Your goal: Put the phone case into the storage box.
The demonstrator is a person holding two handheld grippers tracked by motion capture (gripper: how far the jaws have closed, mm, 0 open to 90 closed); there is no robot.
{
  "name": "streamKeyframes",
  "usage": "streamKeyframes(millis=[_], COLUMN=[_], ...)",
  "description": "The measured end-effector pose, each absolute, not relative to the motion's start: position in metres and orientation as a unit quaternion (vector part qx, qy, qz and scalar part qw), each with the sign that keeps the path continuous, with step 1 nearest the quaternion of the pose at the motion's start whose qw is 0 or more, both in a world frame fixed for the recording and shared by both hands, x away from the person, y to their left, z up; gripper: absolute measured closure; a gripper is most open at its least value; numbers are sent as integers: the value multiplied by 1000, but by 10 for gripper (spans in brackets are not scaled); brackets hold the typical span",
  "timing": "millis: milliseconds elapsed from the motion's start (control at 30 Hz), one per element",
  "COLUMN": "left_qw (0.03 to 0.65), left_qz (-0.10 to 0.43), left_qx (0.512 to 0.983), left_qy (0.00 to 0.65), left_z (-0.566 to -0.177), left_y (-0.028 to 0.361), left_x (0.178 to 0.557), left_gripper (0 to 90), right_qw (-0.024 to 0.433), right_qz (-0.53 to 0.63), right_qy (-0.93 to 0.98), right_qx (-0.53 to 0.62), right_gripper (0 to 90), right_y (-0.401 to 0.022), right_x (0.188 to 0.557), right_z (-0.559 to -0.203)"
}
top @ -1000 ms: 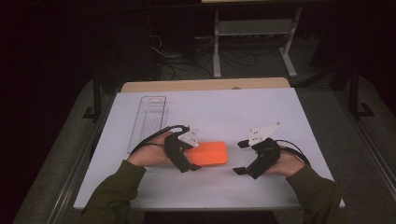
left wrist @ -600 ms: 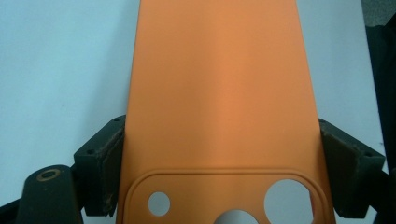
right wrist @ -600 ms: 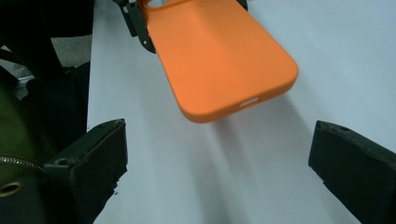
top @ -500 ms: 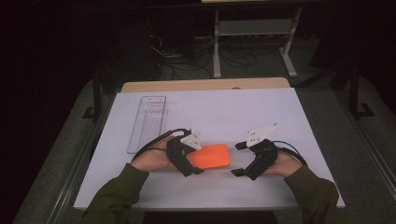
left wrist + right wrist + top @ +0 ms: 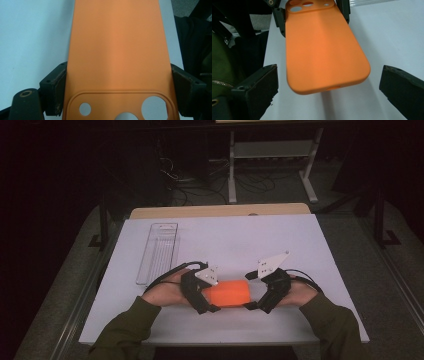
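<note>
An orange phone case [image 5: 229, 293] hangs just above the white table [image 5: 280, 235], back side up with its camera cut-outs toward my left hand. My left gripper [image 5: 207, 300] is shut on the case's camera end; in the left gripper view the two pads [image 5: 56, 87] press the case [image 5: 117, 50] by its long edges. My right gripper [image 5: 255, 297] stands open at the opposite end. In the right gripper view its jaws are spread wide on either side of the case's rounded end [image 5: 322, 50] and are not touching it; the right gripper [image 5: 328, 87] holds nothing.
A clear plastic tray [image 5: 159, 251] lies lengthwise at the table's back left. A wooden strip [image 5: 220, 211] runs along the far edge. Both hands work close to the table's front edge [image 5: 225, 340]. A metal frame [image 5: 270, 150] stands on the dark floor beyond.
Both hands and the orange case have drifted slightly toward the table's front edge. The right gripper now sits closer around the case's free end. The left grip is unchanged.
</note>
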State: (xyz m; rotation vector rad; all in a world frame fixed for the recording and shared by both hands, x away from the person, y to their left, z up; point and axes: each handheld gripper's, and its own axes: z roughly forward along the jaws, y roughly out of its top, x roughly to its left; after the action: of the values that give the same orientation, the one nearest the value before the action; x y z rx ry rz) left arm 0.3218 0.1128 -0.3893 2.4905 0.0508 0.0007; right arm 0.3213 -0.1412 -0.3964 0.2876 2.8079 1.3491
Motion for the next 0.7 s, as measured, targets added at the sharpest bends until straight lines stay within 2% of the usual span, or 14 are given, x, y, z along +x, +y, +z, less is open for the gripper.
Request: streamKeyframes(millis=[400,700], left_qw=[319,323], left_qz=[-2,-3], left_qx=[947,946], left_qy=[16,13], left_z=[-389,-389], left_y=[111,111], left_x=[321,321], left_gripper=[154,154], right_qw=[1,0], right_qz=[431,425], right_qy=[900,904], right_qx=[68,50], right_gripper=[20,72], right_y=[-134,-128], right_x=[324,323], right_z=[-401,-403])
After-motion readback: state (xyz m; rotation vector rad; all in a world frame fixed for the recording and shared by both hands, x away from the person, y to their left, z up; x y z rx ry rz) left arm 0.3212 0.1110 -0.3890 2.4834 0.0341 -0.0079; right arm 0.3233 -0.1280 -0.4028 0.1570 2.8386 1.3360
